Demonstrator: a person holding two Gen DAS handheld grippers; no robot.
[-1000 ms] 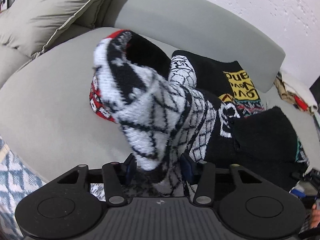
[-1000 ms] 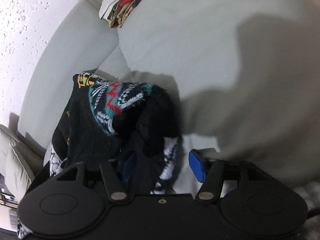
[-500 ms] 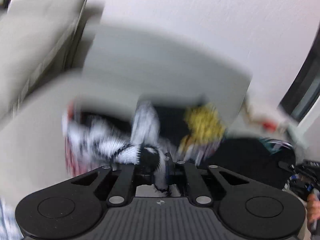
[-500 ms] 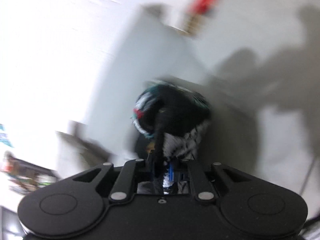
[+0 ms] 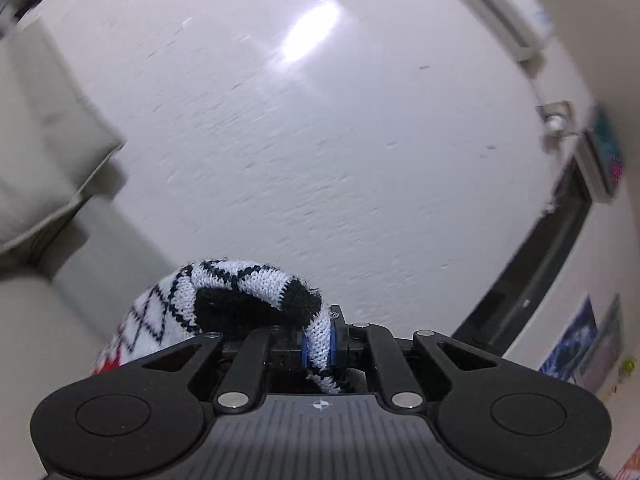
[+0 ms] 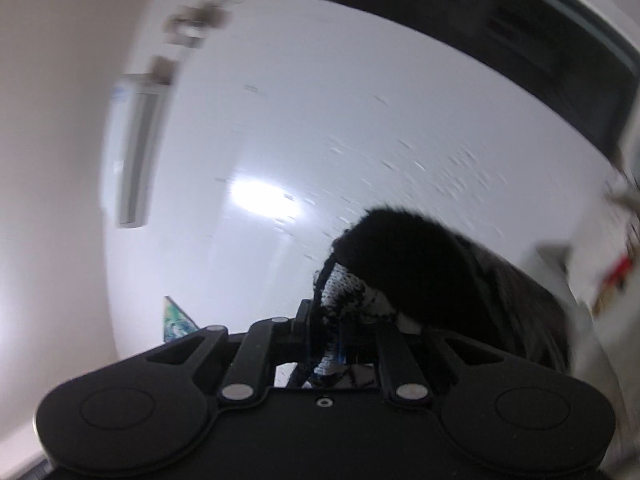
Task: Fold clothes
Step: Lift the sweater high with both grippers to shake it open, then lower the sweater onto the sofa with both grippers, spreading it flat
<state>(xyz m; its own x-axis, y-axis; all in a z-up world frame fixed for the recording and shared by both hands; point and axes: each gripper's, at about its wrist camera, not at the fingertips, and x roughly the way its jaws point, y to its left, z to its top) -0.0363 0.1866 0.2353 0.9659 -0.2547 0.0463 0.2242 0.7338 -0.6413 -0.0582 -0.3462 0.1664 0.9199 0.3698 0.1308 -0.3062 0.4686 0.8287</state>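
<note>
Filling most of both views: white wall, sofa cushion at the left wrist view's left edge. Your knit garment hangs up in the air between both tools. Your left gripper is clamped on its black-and-white edge, pads pinched tight. Your right gripper is clamped on a black part, motion-blurred.
</note>
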